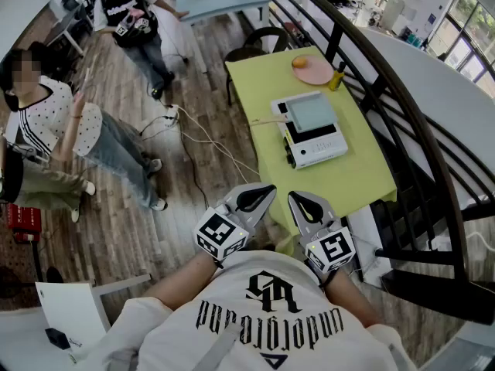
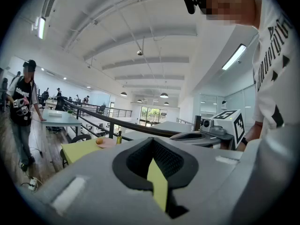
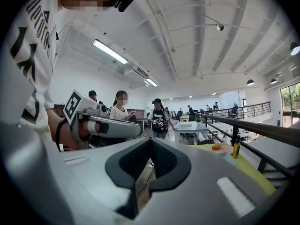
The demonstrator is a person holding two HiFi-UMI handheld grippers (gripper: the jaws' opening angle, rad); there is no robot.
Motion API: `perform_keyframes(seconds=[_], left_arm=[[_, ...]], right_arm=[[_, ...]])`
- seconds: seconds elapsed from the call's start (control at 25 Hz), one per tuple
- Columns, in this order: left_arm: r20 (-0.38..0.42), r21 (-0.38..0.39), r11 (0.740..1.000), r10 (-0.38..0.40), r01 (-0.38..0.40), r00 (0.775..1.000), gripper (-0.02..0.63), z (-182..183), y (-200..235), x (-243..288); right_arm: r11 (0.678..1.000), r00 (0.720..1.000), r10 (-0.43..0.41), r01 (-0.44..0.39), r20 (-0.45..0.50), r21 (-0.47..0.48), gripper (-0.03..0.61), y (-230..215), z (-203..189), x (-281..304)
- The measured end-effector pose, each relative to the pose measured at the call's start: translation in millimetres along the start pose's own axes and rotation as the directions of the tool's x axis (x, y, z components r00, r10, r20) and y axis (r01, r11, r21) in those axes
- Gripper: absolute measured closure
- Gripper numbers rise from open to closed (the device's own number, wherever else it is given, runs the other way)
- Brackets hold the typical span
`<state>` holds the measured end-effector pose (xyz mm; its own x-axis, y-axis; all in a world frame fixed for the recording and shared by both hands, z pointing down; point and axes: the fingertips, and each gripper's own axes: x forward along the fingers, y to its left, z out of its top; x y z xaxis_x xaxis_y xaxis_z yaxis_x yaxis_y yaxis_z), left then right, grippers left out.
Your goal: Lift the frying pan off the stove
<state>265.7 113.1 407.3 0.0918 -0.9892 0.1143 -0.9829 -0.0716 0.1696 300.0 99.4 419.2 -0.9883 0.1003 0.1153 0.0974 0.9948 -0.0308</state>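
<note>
A white stove [image 1: 311,130] stands on the yellow-green table [image 1: 363,178], well ahead of both grippers. Its top is a flat grey square, and a thin tan handle [image 1: 265,121] sticks out to its left. I cannot tell a frying pan apart from that grey top. My left gripper [image 1: 265,192] and right gripper [image 1: 297,199] are held side by side close to my chest, at the table's near end, both shut with nothing between them. In the left gripper view the left gripper [image 2: 155,172] is closed and empty; in the right gripper view so is the right gripper [image 3: 142,173].
A pink plate [image 1: 315,73] with an orange and a yellow bottle [image 1: 337,76] stand at the table's far end. A black railing [image 1: 402,122] runs along the right. Cables [image 1: 193,139] lie on the wooden floor at the left, near a seated person [image 1: 54,130] and a standing person [image 1: 131,18].
</note>
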Motion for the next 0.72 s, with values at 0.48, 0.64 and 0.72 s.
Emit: perform_keyframes(seconds=[0.48, 0.64, 0.72], left_arm=[[-0.001, -0.032, 0.999, 0.003, -0.003, 1.0, 0.607, -5.0, 44.5, -16.1], [0.0, -0.039, 0.999, 0.005, -0.005, 1.0, 0.607, 0.0, 77.9, -28.6], [0.002, -0.042, 0.999, 0.002, -0.002, 1.0, 0.608, 1.9, 97.8, -36.0]], right_arm=[[1.0, 1.0, 0.004, -0.003, -0.018, 0.027, 0.577, 10.9, -4.5, 45.5], [0.999, 1.0, -0.005, 0.006, -0.027, 0.043, 0.577, 13.7, -1.0, 80.8], [0.999, 0.999, -0.006, 0.007, -0.033, 0.045, 0.577, 16.6, 0.2, 102.5]])
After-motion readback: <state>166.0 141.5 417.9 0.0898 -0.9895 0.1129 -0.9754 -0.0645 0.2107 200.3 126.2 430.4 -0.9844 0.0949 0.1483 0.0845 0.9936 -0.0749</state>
